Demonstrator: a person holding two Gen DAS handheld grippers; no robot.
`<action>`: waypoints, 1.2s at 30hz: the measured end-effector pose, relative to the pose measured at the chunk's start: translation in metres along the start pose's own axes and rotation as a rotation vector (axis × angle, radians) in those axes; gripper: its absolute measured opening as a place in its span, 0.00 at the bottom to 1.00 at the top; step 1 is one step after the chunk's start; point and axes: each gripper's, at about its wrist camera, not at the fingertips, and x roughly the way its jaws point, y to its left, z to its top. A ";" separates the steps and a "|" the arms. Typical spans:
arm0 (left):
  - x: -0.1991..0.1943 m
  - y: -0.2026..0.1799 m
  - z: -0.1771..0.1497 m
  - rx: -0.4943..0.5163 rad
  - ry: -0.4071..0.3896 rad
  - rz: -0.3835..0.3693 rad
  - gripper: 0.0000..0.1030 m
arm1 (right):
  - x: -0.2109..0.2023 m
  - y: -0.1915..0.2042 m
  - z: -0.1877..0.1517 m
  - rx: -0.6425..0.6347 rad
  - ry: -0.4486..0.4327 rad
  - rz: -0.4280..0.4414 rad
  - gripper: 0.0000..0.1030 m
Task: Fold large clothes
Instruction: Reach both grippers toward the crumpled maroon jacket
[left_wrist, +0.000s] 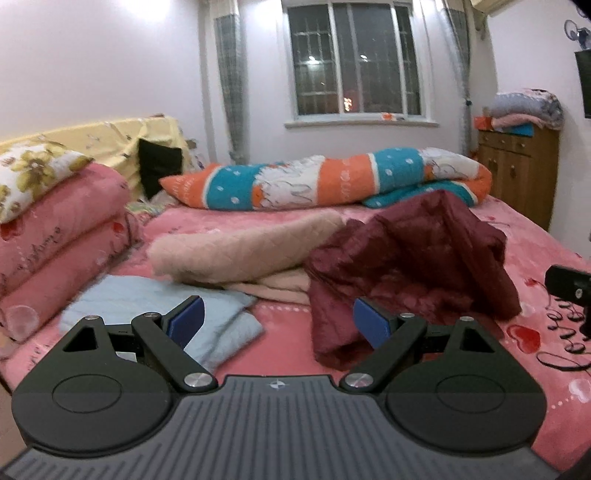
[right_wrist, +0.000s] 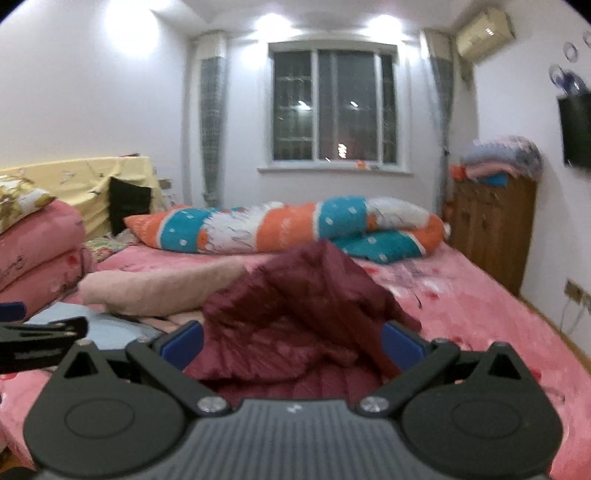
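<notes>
Your landmark is the maroon quilted jacket (left_wrist: 410, 266), which lies crumpled in a loose heap on the pink bedspread (left_wrist: 546, 387). Your left gripper (left_wrist: 277, 322) hangs just short of the jacket's near left edge, with its blue pads (left_wrist: 186, 321) spread wide and nothing between them; one pad sits against the jacket's hanging corner in the left wrist view, though you cannot tell if it touches. Your right gripper (right_wrist: 291, 345) faces the jacket head on, its fingers also wide apart, with the rumpled fabric filling the gap ahead of them and not pinched.

Left of the jacket lies a folded beige blanket (left_wrist: 243, 251), and nearer you than that, a folded light blue cloth (left_wrist: 155, 302). Behind the jacket, across the bed, stretches a rolled orange, teal and white quilt (left_wrist: 325, 181). Far left of the jacket is a stack of pink folded bedding (left_wrist: 62, 236). Beyond the jacket to the right stands a wooden cabinet (left_wrist: 517, 166).
</notes>
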 end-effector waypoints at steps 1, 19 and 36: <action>0.004 -0.002 -0.003 0.000 0.007 -0.018 1.00 | 0.004 -0.005 -0.005 0.013 0.008 -0.010 0.99; 0.088 -0.075 -0.056 0.135 0.048 -0.230 1.00 | 0.092 -0.107 -0.086 0.175 0.139 -0.122 0.94; 0.202 -0.071 -0.090 0.247 0.092 -0.044 1.00 | 0.177 -0.133 -0.104 0.238 0.267 -0.085 0.90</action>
